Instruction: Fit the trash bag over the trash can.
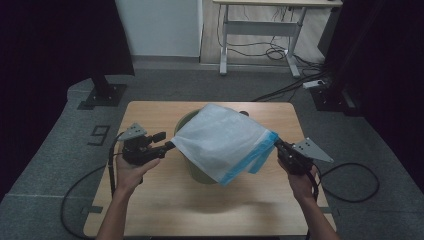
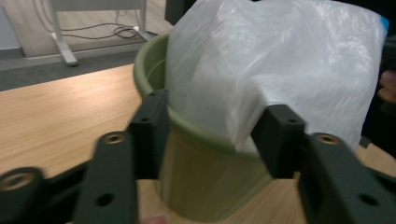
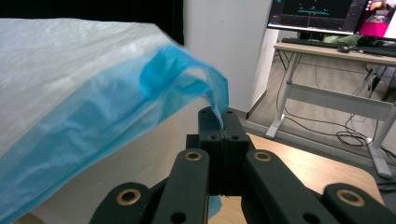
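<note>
A white see-through plastic bag (image 1: 222, 140) with a blue edge is spread above a green bin (image 1: 197, 172) on the wooden table (image 1: 150, 200). My left gripper (image 1: 169, 146) is at the bag's left corner. In the left gripper view this gripper (image 2: 215, 130) is open, its jaws wide apart, with the bag (image 2: 280, 60) and the bin's rim (image 2: 154, 65) between and behind them. My right gripper (image 1: 278, 145) is at the bag's right end. In the right gripper view it (image 3: 223, 128) is shut on the blue edge of the bag (image 3: 70, 93).
A desk with white legs (image 1: 260, 30) stands behind the table, with cables and a power strip (image 1: 315, 84) on the floor. A black stand base (image 1: 102, 95) sits at the back left. A monitor (image 3: 327, 14) is on the desk.
</note>
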A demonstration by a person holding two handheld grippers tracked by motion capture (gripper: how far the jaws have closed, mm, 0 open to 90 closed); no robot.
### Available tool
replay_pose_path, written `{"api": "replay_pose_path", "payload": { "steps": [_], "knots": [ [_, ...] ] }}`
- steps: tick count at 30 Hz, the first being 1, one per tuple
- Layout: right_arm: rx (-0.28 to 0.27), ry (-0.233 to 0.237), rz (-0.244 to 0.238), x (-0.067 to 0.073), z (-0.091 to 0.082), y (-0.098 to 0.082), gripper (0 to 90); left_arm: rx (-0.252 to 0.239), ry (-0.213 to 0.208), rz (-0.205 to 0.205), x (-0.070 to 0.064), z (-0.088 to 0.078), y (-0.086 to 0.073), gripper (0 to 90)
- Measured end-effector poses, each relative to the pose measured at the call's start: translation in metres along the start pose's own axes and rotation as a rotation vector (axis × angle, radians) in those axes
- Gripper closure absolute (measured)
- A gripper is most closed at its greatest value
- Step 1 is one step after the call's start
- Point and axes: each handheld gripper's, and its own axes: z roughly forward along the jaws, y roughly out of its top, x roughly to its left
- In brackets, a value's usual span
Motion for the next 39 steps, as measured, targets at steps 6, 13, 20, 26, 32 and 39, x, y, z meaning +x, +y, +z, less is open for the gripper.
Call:
{"api": "replay_pose_path", "payload": {
  "steps": [6, 13, 20, 26, 32, 39],
  "knots": [
    [0.001, -0.013, 0.002, -0.004, -0.004, 0.002, 88.4, -0.037, 0.010, 0.015, -0.009, -0.018, 0.004, 33.3],
    [-0.017, 0.021, -0.015, 0.009, -0.001, 0.009, 88.3, -0.036, -0.023, 0.072, -0.040, -0.015, 0.024, 31.3],
    [-0.020, 0.072, -0.029, 0.026, 0.007, 0.015, 88.3, 0.010, -0.031, 0.078, -0.059, 0.020, 0.033, 28.4],
    [-0.012, 0.098, -0.029, 0.034, 0.012, 0.013, 88.3, 0.050, -0.042, 0.091, -0.073, 0.047, 0.029, 24.9],
    [-0.010, 0.114, -0.032, 0.039, 0.013, 0.013, 88.3, 0.050, -0.041, 0.083, -0.078, 0.061, 0.026, 21.3],
    [-0.011, 0.115, -0.033, 0.039, 0.012, 0.014, 88.3, 0.069, -0.032, 0.102, -0.089, 0.075, 0.023, 20.6]
  ]
}}
